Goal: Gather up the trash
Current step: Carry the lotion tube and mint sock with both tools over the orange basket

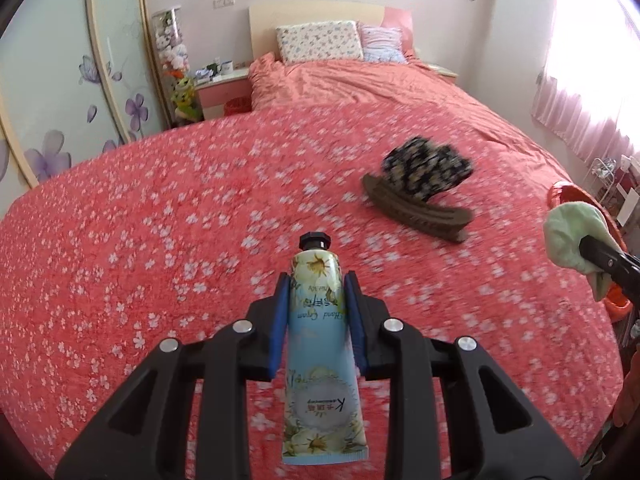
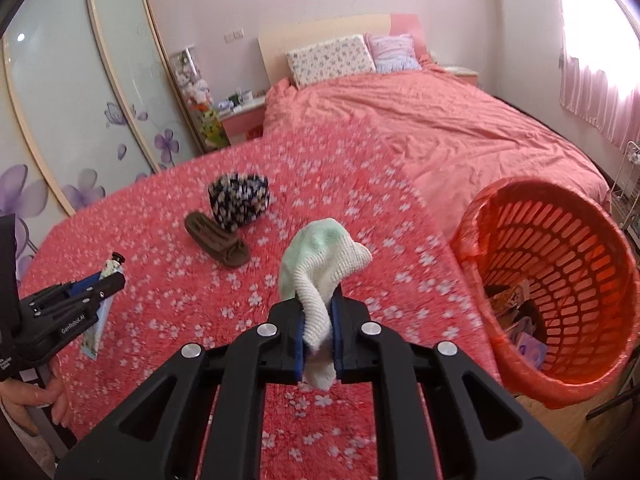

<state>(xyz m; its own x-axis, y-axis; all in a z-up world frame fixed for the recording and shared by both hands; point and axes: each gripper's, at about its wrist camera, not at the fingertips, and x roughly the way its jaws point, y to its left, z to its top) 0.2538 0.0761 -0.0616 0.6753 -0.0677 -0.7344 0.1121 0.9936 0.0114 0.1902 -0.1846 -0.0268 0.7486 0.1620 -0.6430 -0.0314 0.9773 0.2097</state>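
Observation:
My left gripper (image 1: 316,292) is shut on a blue flowered hand cream tube (image 1: 320,344), cap pointing forward, held above the red flowered bedspread. My right gripper (image 2: 318,304) is shut on a pale green and white sock (image 2: 320,264), held above the bed. An orange plastic basket (image 2: 560,280) with a red bag liner tilts at the bed's right side, just right of the sock; it holds some packets. The left gripper with the tube also shows in the right wrist view (image 2: 102,280), and the sock in the left wrist view (image 1: 572,236).
A brown hair claw clip (image 1: 420,208) and a dark flowered pouch (image 1: 428,164) lie on the bedspread (image 1: 160,220); both show in the right wrist view too. Pillows (image 1: 320,40) at the headboard, a nightstand (image 1: 224,88) and wardrobe doors at left.

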